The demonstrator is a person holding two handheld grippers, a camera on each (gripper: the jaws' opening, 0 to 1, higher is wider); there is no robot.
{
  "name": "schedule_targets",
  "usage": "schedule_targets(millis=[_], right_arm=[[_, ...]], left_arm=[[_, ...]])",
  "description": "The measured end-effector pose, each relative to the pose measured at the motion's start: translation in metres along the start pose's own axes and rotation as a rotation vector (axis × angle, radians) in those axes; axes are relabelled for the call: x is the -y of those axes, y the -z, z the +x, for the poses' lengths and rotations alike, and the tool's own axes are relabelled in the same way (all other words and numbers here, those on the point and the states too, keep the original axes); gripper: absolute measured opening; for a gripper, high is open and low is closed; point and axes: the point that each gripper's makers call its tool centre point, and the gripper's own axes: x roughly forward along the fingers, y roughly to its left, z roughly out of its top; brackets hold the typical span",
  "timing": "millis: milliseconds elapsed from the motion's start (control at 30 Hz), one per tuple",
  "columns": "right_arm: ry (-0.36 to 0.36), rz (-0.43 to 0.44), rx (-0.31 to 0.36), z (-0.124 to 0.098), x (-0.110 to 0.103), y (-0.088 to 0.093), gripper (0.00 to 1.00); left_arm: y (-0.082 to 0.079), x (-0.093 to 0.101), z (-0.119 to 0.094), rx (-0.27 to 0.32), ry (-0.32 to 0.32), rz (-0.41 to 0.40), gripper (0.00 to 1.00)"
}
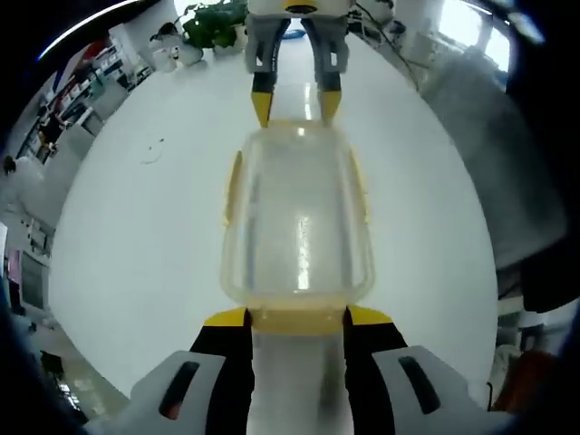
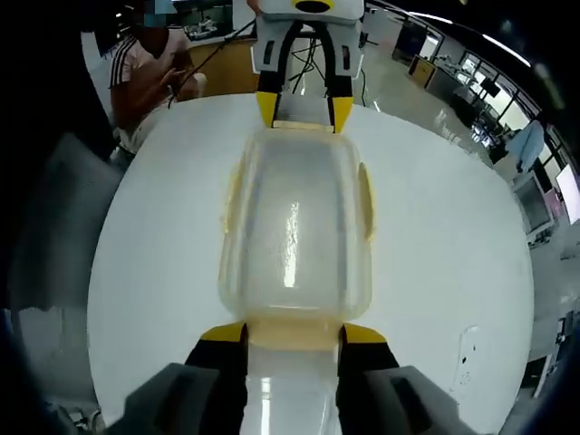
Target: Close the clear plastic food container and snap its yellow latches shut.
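On the round white bench (image 1: 145, 227) the clear oblong plastic food container (image 1: 297, 217) lay lidded between my left hand-held gripper (image 1: 295, 316) and right hand-held gripper (image 2: 294, 333), each open astride a yellow end latch (image 1: 295, 319), which I judged needed even, simultaneous pressing.

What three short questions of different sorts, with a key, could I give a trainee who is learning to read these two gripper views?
1. True or false: the lid already lies on the clear container.
2. Where do the two tongs stand relative to the container?
A. Both at one end
B. One at each short end, facing each other
C. Both along the long sides
3. Fill in: the container stands on a round ____ table.

Key:
1. True.
2. B: the left tongs straddle the yellow end latch at one short end; the right tongs straddle the latch at the opposite end.
3. White.
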Motion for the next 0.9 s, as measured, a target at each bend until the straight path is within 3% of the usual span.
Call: schedule_targets(millis=[133, 367, 400, 533, 700, 900], right_arm=[[0.029, 0.003, 0.009, -0.018, 0.008, -0.006, 0.35], [0.030, 0.002, 0.001, -0.022, 0.008, -0.010, 0.35], [0.024, -0.017, -0.012, -0.023, 0.005, -0.009, 0.35], [0.031, -0.013, -0.007, -0.031, 0.004, -0.008, 0.35], [0.043, 0.013, -0.008, -0.039, 0.002, -0.008, 0.35], [0.050, 0.018, -0.006, -0.046, 0.004, 0.004, 0.35]], left_arm=[[-0.008, -0.008, -0.016, 0.011, -0.030, 0.011, 0.35], [-0.011, -0.007, -0.026, 0.015, -0.046, 0.024, 0.35], [-0.015, -0.011, -0.028, 0.028, -0.077, 0.077, 0.35], [-0.020, -0.002, -0.033, 0.032, -0.072, 0.050, 0.35], [-0.025, -0.008, -0.033, 0.033, -0.065, 0.045, 0.35], [-0.038, -0.008, -0.030, 0.034, -0.061, 0.048, 0.35]])
